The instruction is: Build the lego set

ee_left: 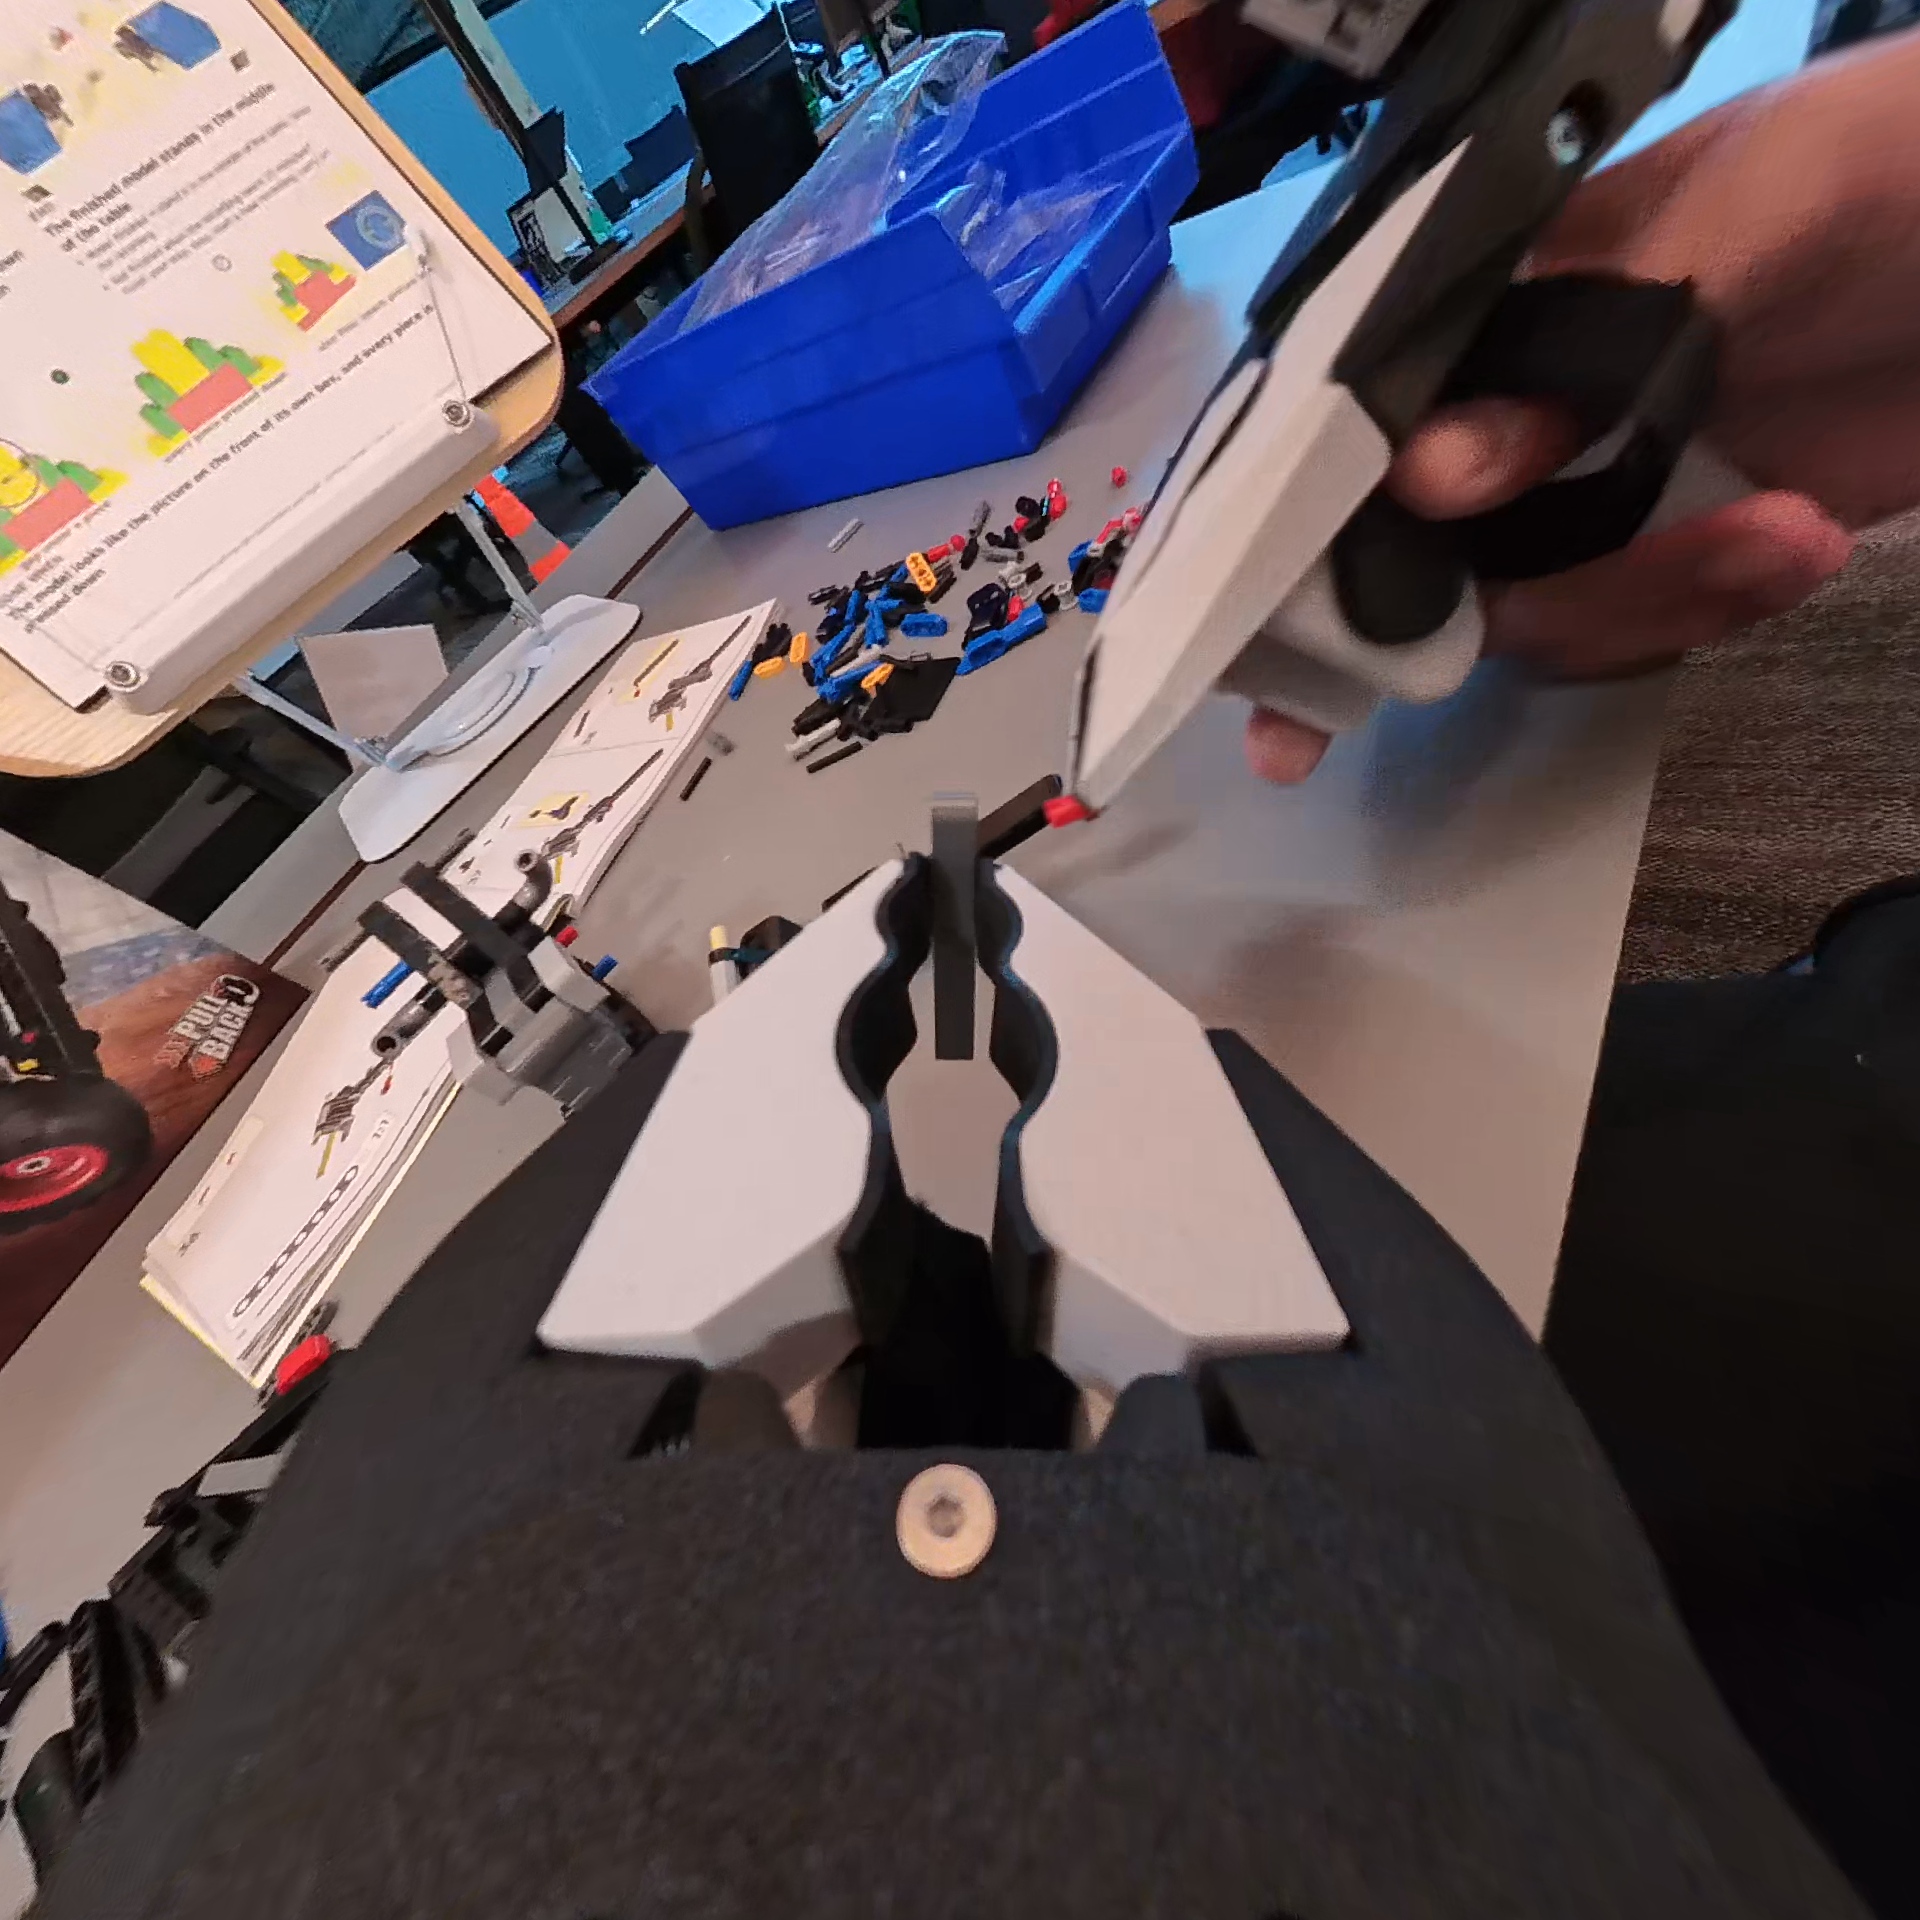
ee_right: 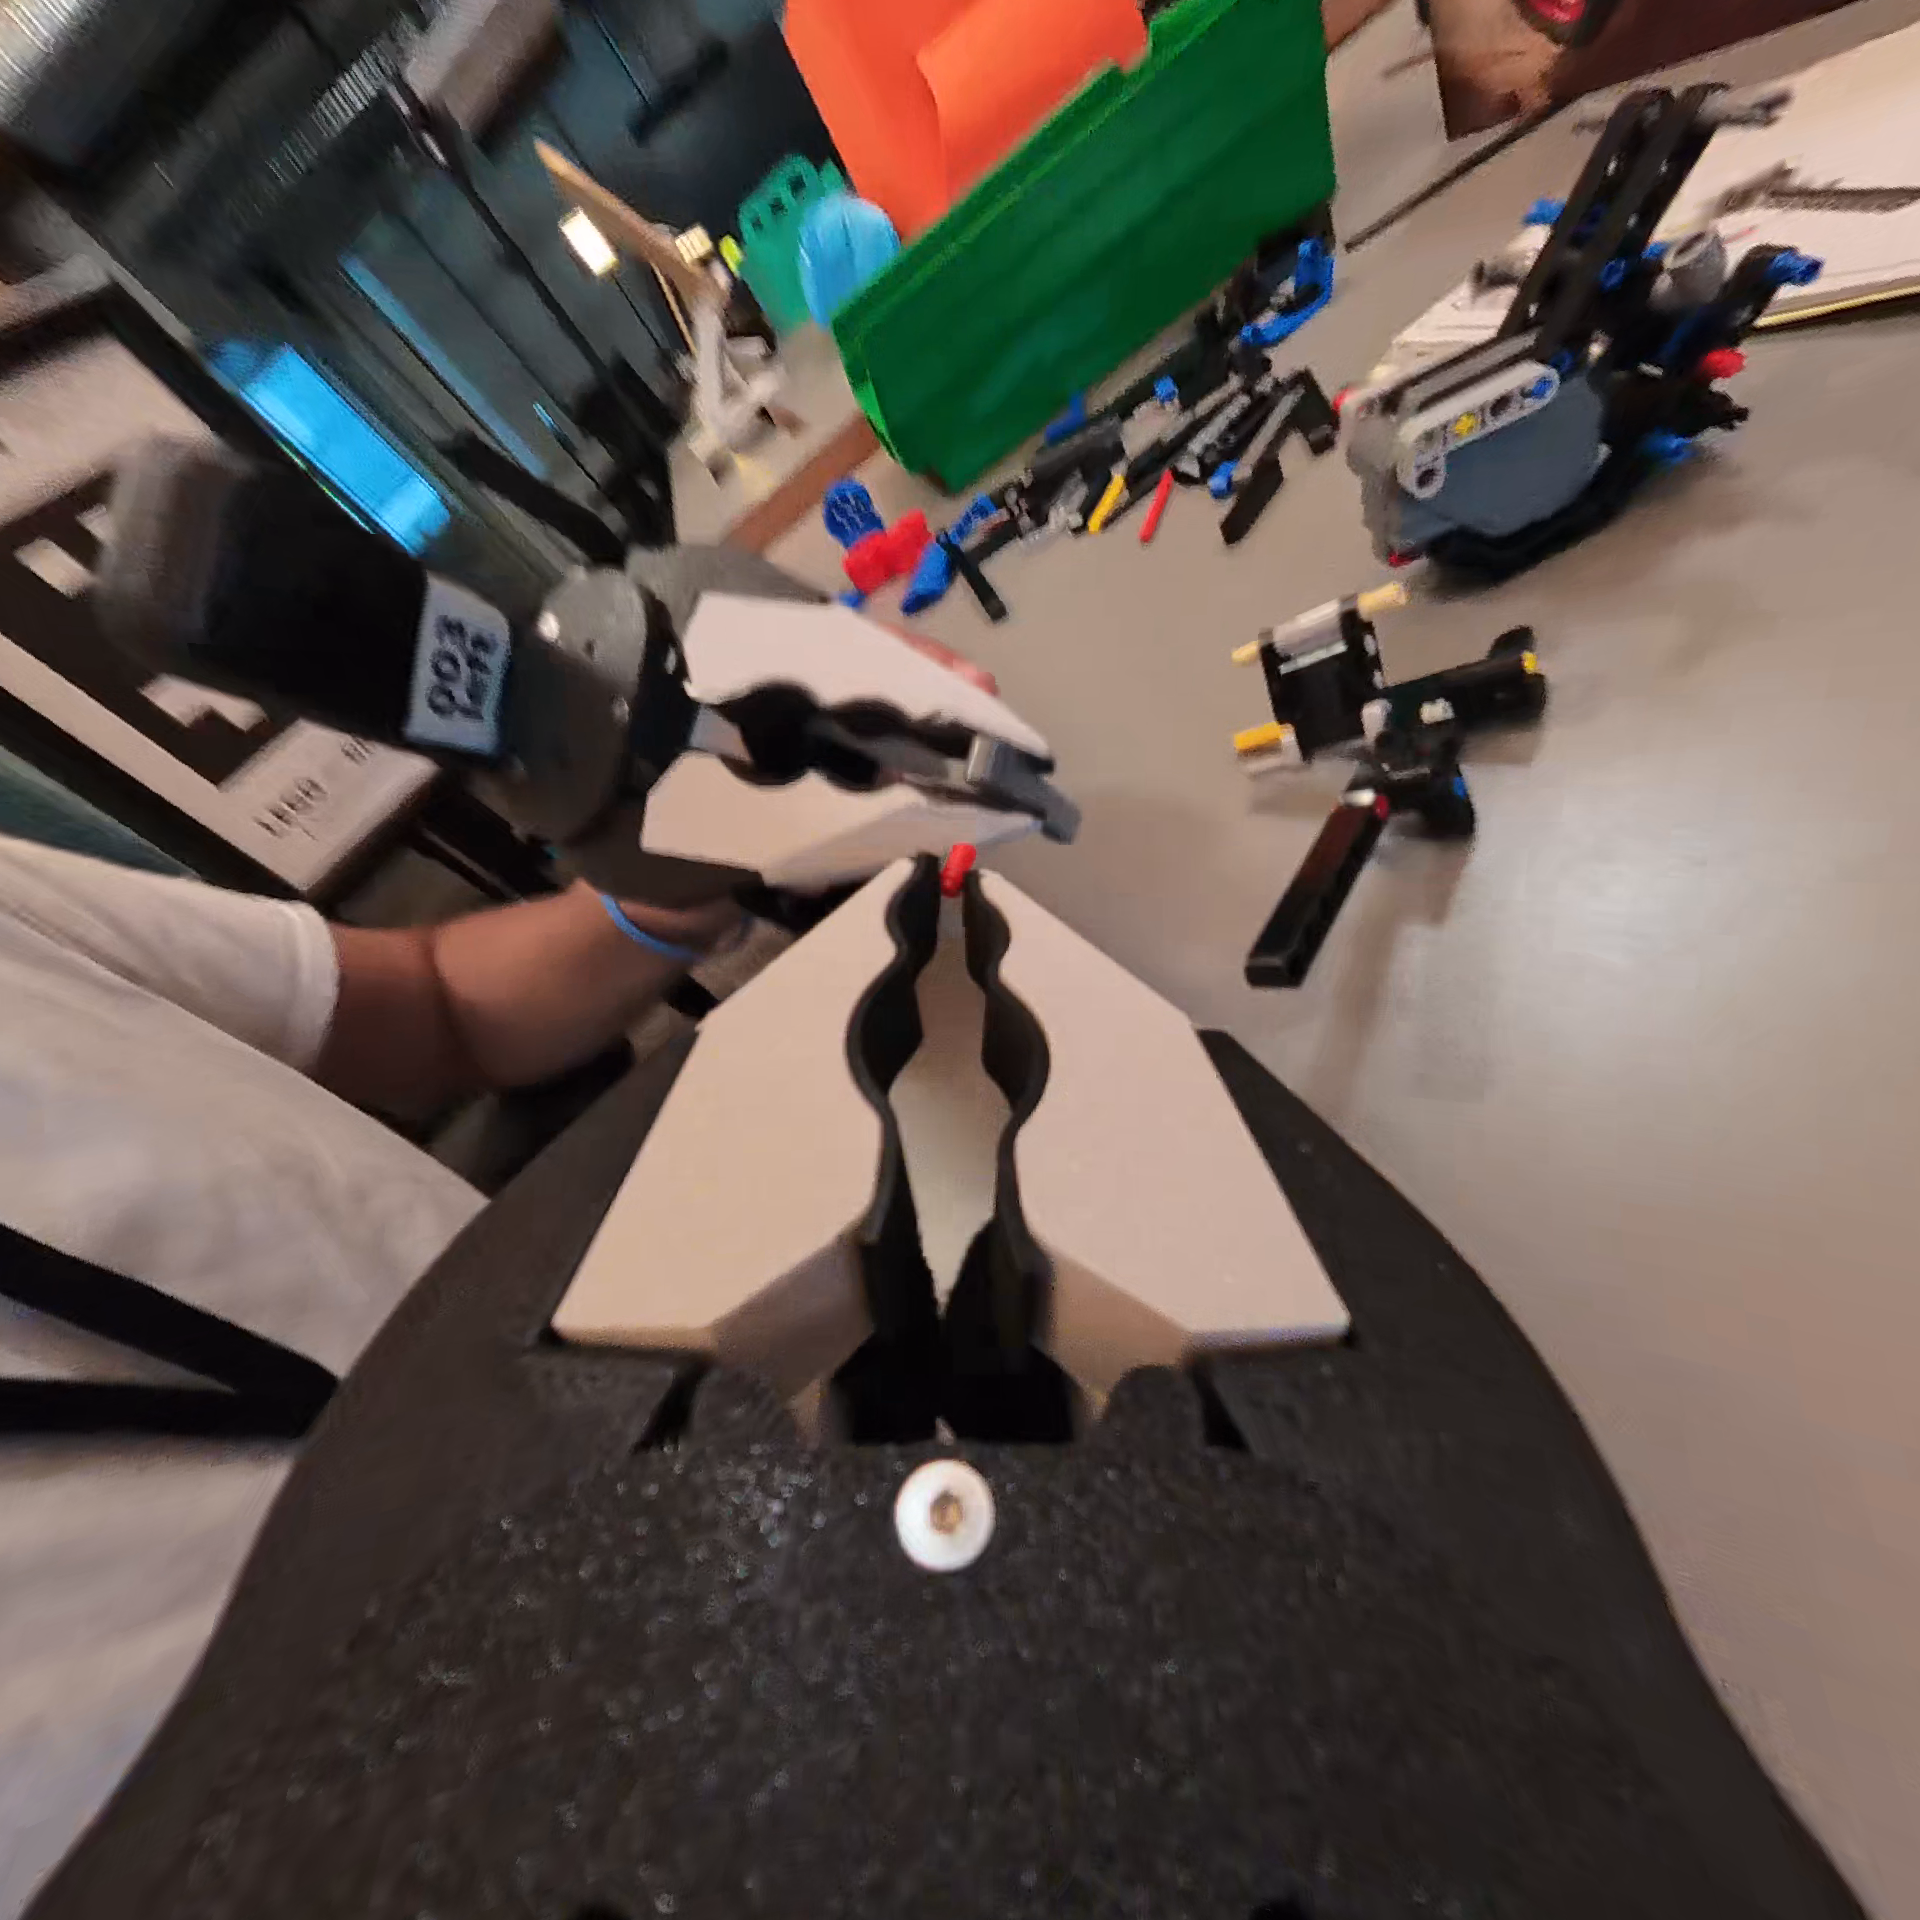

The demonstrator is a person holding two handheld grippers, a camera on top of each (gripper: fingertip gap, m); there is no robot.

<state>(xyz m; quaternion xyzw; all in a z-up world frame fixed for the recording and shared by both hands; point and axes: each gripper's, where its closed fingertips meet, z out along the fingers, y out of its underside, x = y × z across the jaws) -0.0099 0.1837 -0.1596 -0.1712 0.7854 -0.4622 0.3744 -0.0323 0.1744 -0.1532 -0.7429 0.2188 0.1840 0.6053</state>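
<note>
The left gripper [ee_left: 951, 883] is clamped on a flat grey beam [ee_left: 954, 935] that stands up between its fingers, and the right gripper [ee_right: 945, 883] pinches a small red pin [ee_right: 956, 864] at the very tips. Both are held above the bare part of the table [ee_left: 1299, 935] near its front edge, with the pin just beside the end of the beam. The half-built model [ee_right: 1538, 436] and the loose parts [ee_left: 935, 613] lie toward the far edge, in front of the blue bin [ee_left: 883, 343]. I judge the pin must go into a hole of the beam. The hold on the pin is very shallow, so a skewed push could make it twist, slip out and fall among the parts, or the beam could rotate in its grip.
</note>
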